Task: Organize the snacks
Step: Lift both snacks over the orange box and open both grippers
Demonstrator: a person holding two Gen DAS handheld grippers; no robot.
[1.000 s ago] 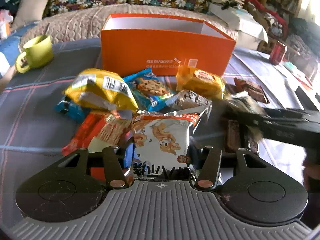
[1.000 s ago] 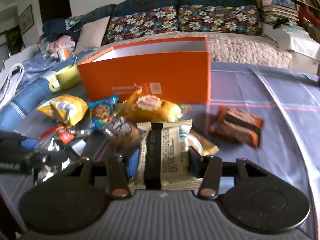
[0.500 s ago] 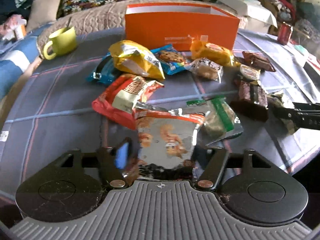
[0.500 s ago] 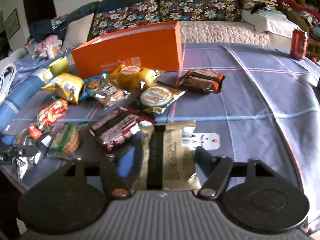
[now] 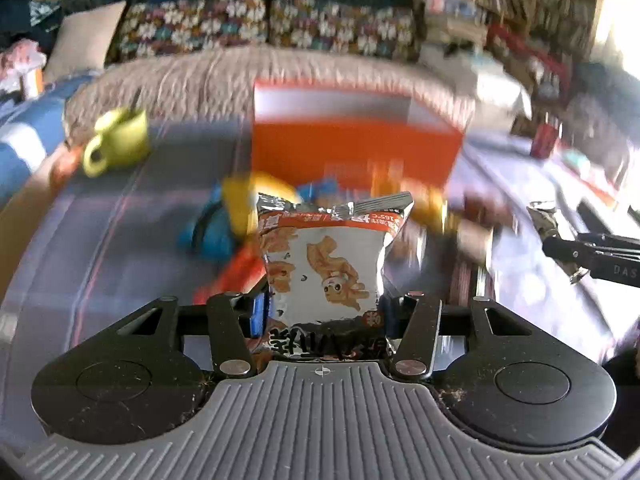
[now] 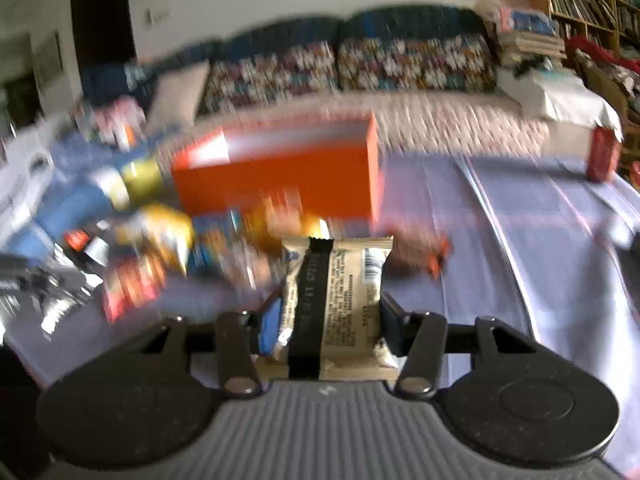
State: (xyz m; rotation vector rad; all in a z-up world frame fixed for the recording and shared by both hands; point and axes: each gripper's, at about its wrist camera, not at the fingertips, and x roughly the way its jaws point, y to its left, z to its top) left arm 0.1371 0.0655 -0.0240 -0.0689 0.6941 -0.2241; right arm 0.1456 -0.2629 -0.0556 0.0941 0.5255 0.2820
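A silver snack bag (image 5: 328,264) with orange cartoon figures stands upright between the fingers of my left gripper (image 5: 324,308); the jaws are closing and the pads press its lower part. My right gripper (image 6: 328,320) is closing too, on a beige packet with a black stripe (image 6: 340,280) that it holds clear of the table. Behind both stands the open orange box (image 5: 352,152) (image 6: 280,184). Loose snacks (image 6: 160,248) lie blurred in front of it. The right gripper (image 5: 560,248) also shows at the right edge of the left wrist view.
A green mug (image 5: 120,140) stands at the back left of the checked blue tablecloth (image 6: 500,280). A red can (image 6: 604,152) stands at the back right. A sofa with floral cushions (image 5: 280,28) runs behind the table. Both views are motion-blurred.
Half a second ago both packets lay flat near the table's front edge between wider jaws. Now both jaws have narrowed onto them and both packets are raised, nearer the orange box.
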